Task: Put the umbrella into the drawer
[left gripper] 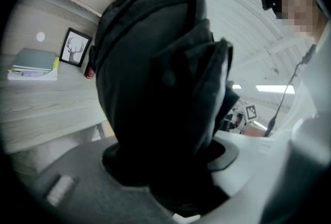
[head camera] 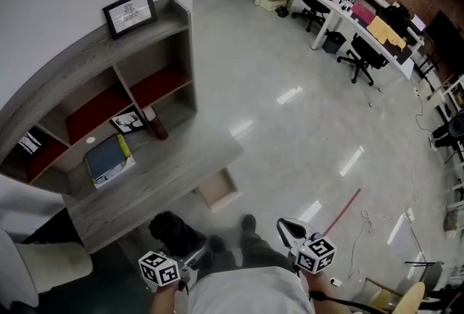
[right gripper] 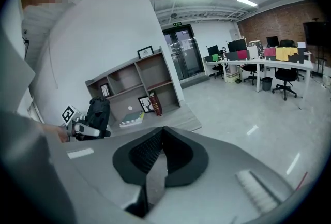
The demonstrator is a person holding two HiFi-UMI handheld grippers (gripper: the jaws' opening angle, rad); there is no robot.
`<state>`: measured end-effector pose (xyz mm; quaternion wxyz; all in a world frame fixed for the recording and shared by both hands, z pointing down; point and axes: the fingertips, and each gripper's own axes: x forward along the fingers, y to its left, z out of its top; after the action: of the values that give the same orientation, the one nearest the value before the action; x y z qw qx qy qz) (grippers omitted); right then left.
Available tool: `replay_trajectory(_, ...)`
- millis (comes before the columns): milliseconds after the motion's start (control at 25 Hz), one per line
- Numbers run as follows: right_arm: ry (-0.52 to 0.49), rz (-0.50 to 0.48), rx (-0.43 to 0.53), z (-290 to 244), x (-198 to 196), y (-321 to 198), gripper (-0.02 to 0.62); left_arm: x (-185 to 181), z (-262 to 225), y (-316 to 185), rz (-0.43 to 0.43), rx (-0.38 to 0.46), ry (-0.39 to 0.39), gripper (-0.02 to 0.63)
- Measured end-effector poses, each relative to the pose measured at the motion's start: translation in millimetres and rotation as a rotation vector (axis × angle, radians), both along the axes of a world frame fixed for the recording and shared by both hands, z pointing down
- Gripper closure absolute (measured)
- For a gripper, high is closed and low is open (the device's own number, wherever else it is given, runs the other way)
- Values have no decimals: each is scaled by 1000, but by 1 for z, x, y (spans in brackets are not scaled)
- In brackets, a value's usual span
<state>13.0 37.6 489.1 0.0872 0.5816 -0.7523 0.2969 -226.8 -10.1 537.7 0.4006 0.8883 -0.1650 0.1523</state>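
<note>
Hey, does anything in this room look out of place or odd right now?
A thin red stick lies loose on the open floor, away from any furniture, where someone could step on it. The drawer under the desk stands pulled out, but that suits the task.

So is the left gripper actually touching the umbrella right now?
Touching. The left gripper view shows the left gripper with its jaws pressed against both sides of the black umbrella, which fills the space between them.
</note>
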Motion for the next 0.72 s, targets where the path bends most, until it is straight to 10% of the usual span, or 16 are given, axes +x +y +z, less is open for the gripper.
replay_trajectory(720, -57, -219, -60, 82, 50, -67, 591, 102, 77, -28, -14, -77, -94, 331)
